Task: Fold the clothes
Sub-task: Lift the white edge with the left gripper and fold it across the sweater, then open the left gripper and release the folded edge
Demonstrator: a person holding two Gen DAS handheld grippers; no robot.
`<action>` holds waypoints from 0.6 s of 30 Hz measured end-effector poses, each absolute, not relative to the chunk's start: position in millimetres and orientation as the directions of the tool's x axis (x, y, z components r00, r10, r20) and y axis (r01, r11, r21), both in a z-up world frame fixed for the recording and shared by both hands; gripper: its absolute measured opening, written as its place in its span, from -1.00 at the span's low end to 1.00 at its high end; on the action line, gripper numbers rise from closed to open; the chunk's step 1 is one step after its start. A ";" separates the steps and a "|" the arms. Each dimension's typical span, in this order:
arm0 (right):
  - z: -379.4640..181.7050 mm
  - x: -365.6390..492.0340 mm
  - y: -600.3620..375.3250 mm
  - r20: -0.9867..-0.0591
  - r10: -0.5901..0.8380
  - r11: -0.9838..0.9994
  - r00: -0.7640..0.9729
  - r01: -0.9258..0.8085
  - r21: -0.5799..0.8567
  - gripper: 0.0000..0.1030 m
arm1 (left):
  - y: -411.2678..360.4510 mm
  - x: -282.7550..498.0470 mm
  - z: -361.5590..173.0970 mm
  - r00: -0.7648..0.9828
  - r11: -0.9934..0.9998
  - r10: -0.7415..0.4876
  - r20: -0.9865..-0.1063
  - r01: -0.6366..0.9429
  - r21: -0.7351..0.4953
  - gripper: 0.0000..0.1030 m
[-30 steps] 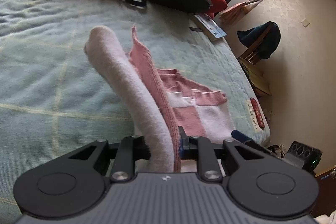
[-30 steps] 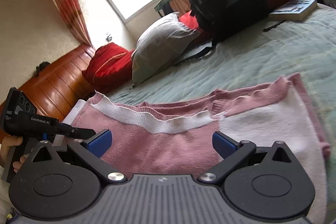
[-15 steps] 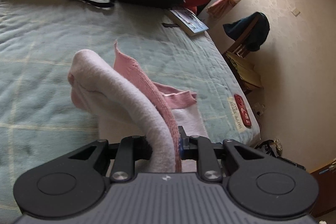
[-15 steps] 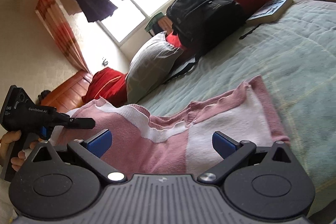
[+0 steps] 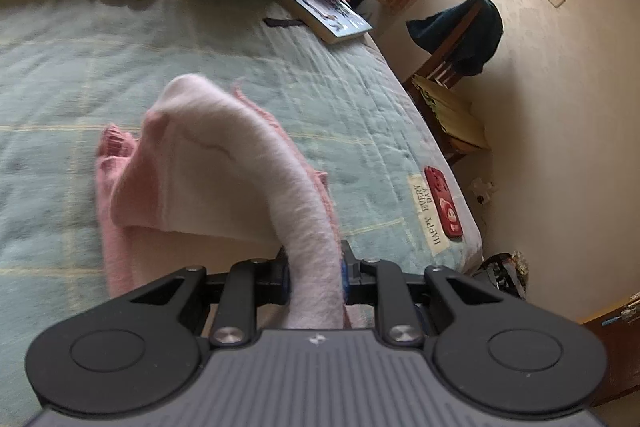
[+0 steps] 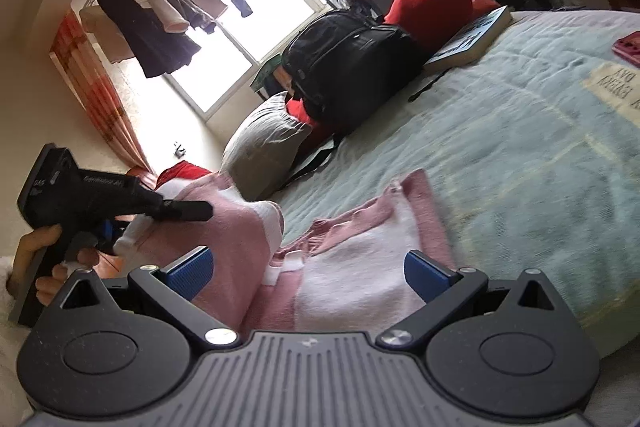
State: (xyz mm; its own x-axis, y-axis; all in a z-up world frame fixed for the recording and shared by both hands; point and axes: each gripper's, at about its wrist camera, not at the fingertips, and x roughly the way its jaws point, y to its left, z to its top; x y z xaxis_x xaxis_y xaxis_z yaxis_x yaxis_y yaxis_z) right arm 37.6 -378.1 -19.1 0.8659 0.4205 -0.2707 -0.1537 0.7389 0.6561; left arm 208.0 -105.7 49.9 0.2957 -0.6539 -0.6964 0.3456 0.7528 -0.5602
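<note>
The left gripper [image 5: 314, 275] was squeezed tight on a fold of the pink and white sweater [image 5: 224, 163], and the cloth rose in a soft hump in front of it. The rest of the sweater lay on the green bed [image 5: 120, 59], partly bunched up. From the right wrist view, the lifted part stood up on the left, and the flat part lay just past the right gripper [image 6: 308, 273]. The right gripper had its blue pads [image 6: 190, 271] wide apart and held nothing. The sweater lay under and in front of it. A hand [image 6: 38, 263] held the left gripper's handle at the left edge of that view. Far up the bed were a black bag [image 6: 348, 63], a gray pillow [image 6: 260, 143], a book [image 6: 472, 35] and some red cloth [image 6: 432, 3]. A red phone [image 5: 443, 203] lay near the bed's edge, beside a label with words on it.
</note>
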 end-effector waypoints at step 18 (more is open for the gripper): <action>-24.8 30.6 -390.9 -0.312 0.395 0.761 0.864 -0.118 0.638 1.00 | -187.8 244.2 -14.3 0.157 0.733 -0.662 -0.733 0.340 -0.589 -0.64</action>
